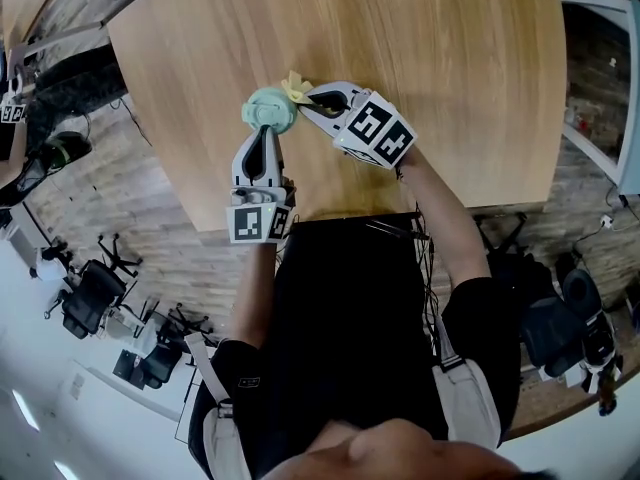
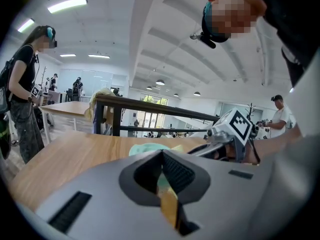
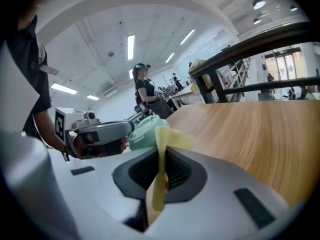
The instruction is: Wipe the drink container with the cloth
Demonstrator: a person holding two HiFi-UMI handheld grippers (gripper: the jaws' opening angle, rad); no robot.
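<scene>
Closest to the head camera, a person in black reaches over the wooden worktop. The left tongs are pinched narrow on the mint-green drink container, near the worktop's front edge. The right tongs clamp the yellow cloth, which touches the container's side.

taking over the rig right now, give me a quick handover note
Left gripper: shut on the mint drink container, over the wooden table; resting or lifted, cannot tell.
Right gripper: shut on the yellow cloth, which touches the container's right side.
Done: both things gripped, cloth against container. How much is wiped cannot be told.
Left: rub the cloth over the container, probably turning it to reach the other sides.
</scene>
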